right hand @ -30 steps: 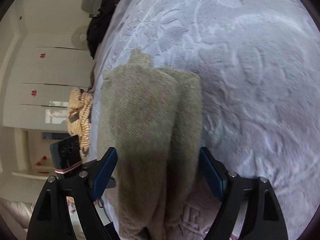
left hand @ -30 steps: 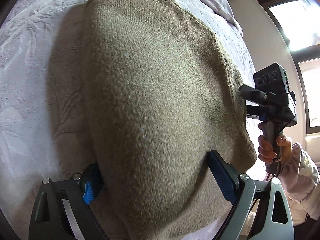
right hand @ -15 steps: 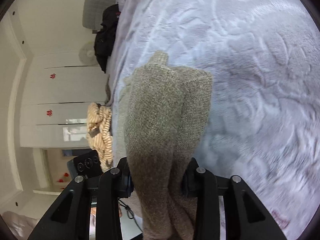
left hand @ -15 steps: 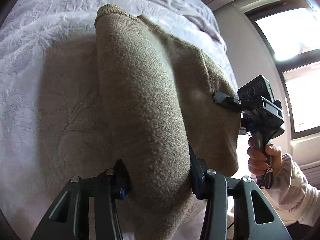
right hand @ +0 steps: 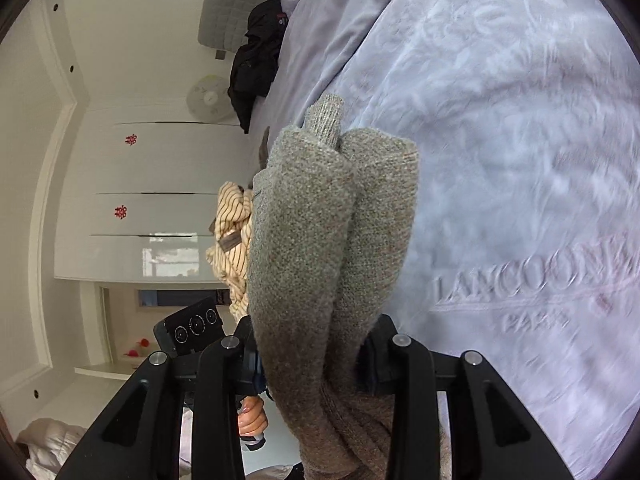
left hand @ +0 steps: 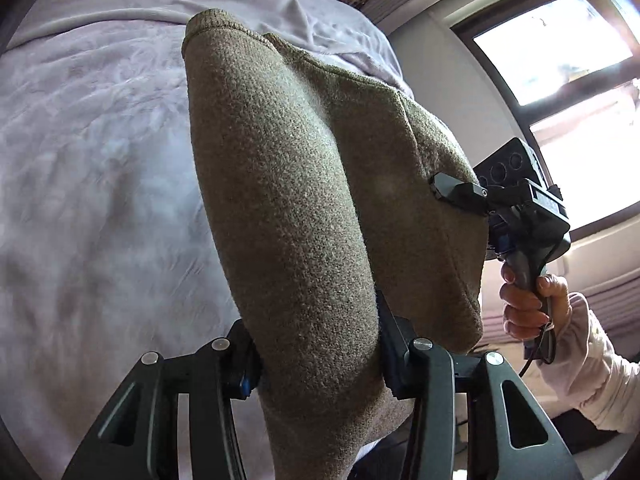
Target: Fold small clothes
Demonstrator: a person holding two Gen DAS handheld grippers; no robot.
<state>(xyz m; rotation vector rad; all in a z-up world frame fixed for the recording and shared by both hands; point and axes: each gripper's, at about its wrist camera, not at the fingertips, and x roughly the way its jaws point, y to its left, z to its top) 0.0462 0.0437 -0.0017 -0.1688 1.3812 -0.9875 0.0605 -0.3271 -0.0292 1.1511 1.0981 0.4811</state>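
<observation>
A pale lilac blanket [left hand: 100, 184] is covering the bed and filling most of both views, with a bright window [left hand: 560, 48] showing beyond it in the left wrist view and white wardrobe doors [right hand: 152, 184] beyond it in the right wrist view. The brown knitted sweater [left hand: 288, 216] is hanging above the blanket, where a second ago it was lying flat and spread out; now its near edge is bunching into thick rolls and the cloth is sagging between the two tools while its far end is trailing toward the bed. A striped cream garment [right hand: 232, 236] is waiting in a heap at the bed's edge. The left gripper [left hand: 316, 356] is clamping one gathered corner of the sweater, having closed from wide open, and the right gripper [right hand: 312, 356] is pinching the other corner the same way. With both corners lifted, the person seems to be starting the fold, probably carrying the near edge over toward the far end. A hand [left hand: 532, 304] is holding the right tool's handle.
</observation>
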